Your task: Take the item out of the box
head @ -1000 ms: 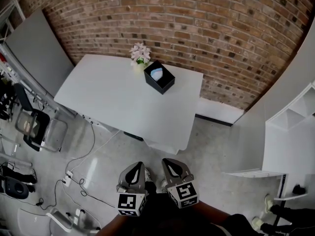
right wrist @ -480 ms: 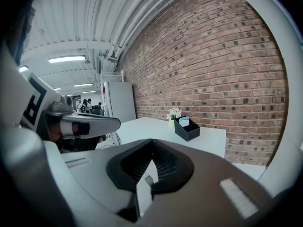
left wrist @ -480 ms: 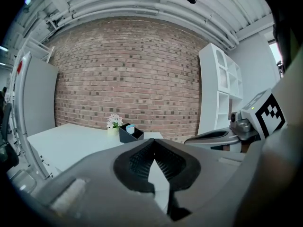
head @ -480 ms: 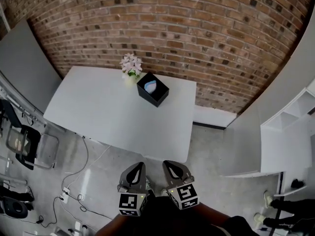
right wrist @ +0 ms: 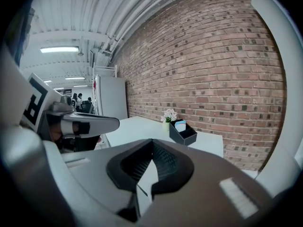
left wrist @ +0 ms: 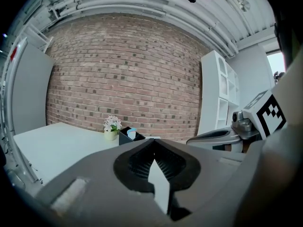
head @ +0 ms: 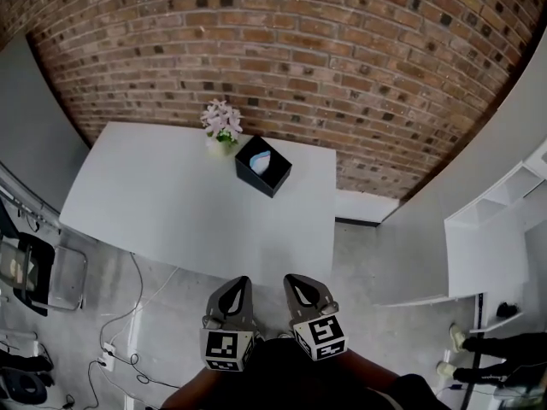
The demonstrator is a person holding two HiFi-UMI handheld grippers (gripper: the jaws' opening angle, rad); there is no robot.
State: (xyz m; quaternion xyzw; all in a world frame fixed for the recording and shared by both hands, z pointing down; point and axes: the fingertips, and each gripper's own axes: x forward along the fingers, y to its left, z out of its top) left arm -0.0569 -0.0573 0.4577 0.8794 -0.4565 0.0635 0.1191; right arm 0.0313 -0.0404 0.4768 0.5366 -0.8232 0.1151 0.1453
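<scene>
A black open box [head: 263, 166] stands at the far side of the white table [head: 171, 203], close to the brick wall. A pale blue and white item [head: 261, 160] sits inside it. The box [left wrist: 128, 135] shows small and far off in the left gripper view, and the box [right wrist: 182, 133] likewise in the right gripper view. My left gripper [head: 237, 285] and right gripper [head: 297, 284] hang side by side over the floor, short of the table's near edge. Both are shut with nothing between their jaws.
A small pot of pink-white flowers [head: 220, 125] stands just left of the box. Cables [head: 120, 331] lie on the floor at the left, beside a chair [head: 26, 267]. White shelving [head: 496, 229] stands at the right.
The view has swung left and closer: the table, box and flowers now sit lower and more central. Both grippers stay shut in the same place in the view.
</scene>
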